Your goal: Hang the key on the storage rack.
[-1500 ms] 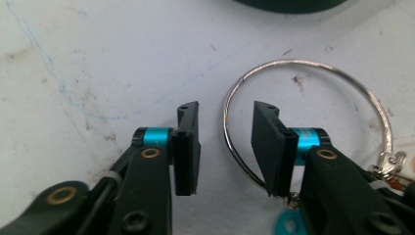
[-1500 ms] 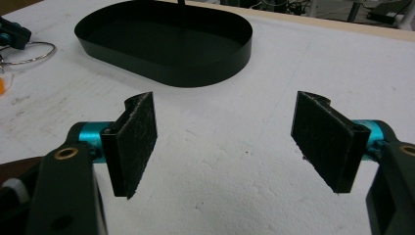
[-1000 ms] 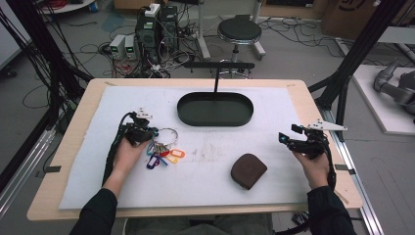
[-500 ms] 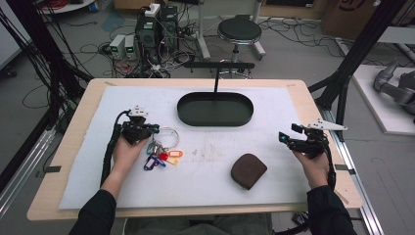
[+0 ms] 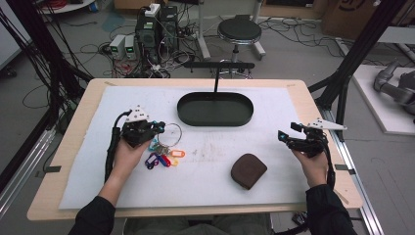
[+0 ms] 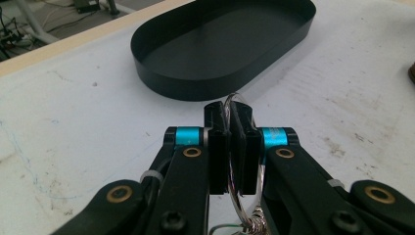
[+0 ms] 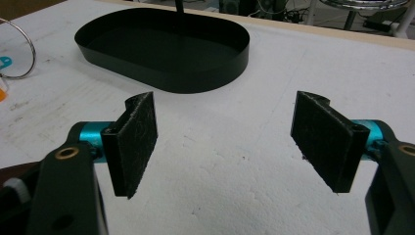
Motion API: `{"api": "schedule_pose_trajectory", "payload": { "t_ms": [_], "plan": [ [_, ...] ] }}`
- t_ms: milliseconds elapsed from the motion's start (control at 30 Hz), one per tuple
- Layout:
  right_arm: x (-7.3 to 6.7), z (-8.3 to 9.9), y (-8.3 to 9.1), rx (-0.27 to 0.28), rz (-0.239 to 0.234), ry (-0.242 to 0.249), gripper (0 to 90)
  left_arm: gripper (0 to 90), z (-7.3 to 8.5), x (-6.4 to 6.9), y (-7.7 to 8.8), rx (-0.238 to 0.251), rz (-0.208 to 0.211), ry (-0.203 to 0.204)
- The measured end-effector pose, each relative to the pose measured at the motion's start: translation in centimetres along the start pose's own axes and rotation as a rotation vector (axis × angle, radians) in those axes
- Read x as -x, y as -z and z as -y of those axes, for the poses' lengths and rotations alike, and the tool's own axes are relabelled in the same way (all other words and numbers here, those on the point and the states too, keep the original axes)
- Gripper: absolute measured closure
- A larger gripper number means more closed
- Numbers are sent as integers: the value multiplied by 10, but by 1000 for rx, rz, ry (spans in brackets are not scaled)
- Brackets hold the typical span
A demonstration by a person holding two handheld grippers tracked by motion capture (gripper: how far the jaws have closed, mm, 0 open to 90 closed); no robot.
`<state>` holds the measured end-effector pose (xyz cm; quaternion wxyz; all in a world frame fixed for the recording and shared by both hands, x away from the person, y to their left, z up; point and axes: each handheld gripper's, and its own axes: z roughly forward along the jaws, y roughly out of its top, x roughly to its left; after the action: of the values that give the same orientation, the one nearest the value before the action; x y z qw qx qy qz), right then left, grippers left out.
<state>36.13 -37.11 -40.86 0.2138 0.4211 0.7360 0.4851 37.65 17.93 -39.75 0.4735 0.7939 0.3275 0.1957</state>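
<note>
The left gripper [image 6: 228, 142] pinches the thin, light, slippery wire key ring [image 5: 170, 134]; its coloured plastic tags [image 5: 164, 157] dangle toward five o'clock, while the right gripper [image 7: 230, 142] gapes wide.

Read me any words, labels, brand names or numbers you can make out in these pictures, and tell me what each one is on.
No text can be read.
Coloured key tags: any writing is too small to read.
Cardboard box at the top right of the high view: dark printing, cut off and blurred.
Black tray and brown pouch: no lettering visible.

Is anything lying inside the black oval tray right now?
No, the black oval tray has a bare floor in the left gripper view, while the key ring sits outside it, pinched by the left gripper.
</note>
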Motion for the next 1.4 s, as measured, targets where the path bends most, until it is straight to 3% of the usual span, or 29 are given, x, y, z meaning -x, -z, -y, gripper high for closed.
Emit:
{"api": "schedule_pose_trajectory", "payload": {
  "t_ms": [167, 267, 467, 633, 967, 1400],
  "plan": [
    [0, 0, -1, 1, -2, 3, 259, 849, 0, 3, 2, 3, 52, -5],
    [0, 0, -2, 1, -5, 5, 260, 828, 1, 6, 2, -20, 74, -20],
    [1, 0, -2, 2, -3, 5, 260, 835, 3, 5, 0, -65, 77, -27],
    [1, 0, -2, 7, -4, 5, 261, 861, 3, 3, 0, -70, 75, -32],
    [0, 0, -2, 2, -4, 4, 262, 865, -1, 4, 3, -49, 62, -32],
    [-1, -1, -4, -2, -6, 6, 262, 866, -29, 9, 11, 25, 60, -67]
  ]
}}
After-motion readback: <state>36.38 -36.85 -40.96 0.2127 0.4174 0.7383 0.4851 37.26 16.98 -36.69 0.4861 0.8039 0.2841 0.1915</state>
